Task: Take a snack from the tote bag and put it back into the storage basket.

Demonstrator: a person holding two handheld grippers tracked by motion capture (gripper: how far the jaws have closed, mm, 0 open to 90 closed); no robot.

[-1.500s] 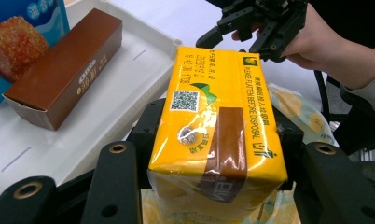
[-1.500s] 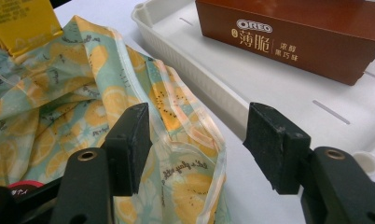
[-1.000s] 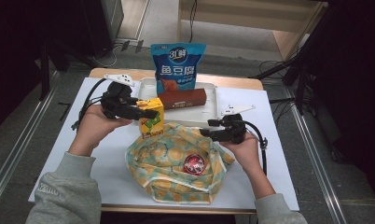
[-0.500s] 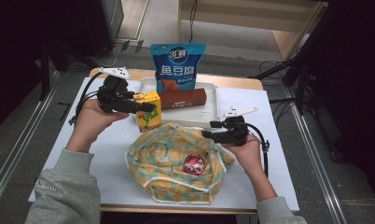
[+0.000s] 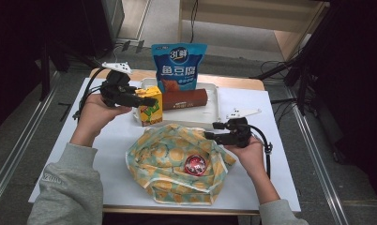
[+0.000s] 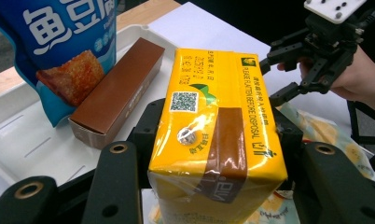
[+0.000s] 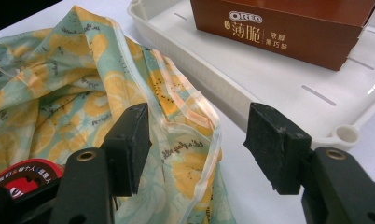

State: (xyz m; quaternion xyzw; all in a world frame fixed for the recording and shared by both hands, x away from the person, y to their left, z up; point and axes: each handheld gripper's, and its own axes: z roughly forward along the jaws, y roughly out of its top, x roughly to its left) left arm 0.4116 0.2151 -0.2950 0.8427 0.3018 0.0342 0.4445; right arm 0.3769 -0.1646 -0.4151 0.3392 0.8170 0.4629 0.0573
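My left gripper [image 5: 147, 101] is shut on a yellow drink carton [image 5: 150, 112], held by its sides at the front left corner of the white tray [image 5: 215, 104]. In the left gripper view the carton [image 6: 218, 121] sits between my two black jaws. My right gripper [image 5: 210, 135] is open at the right rim of a floral cloth bag [image 5: 170, 161]. In the right gripper view the bag's edge [image 7: 190, 121] lies between the open jaws [image 7: 199, 135], untouched. A red round tin [image 5: 195, 164] lies inside the bag.
The tray holds a brown Oreo box [image 5: 184, 99] and a blue snack pouch [image 5: 178, 65] standing at its back. The white table top [image 5: 275, 154] ends close behind the tray, with cables and dark stands beyond.
My left gripper has carried the carton a little away from the bag, toward the tray's left corner. The right gripper has stayed at the bag's rim.
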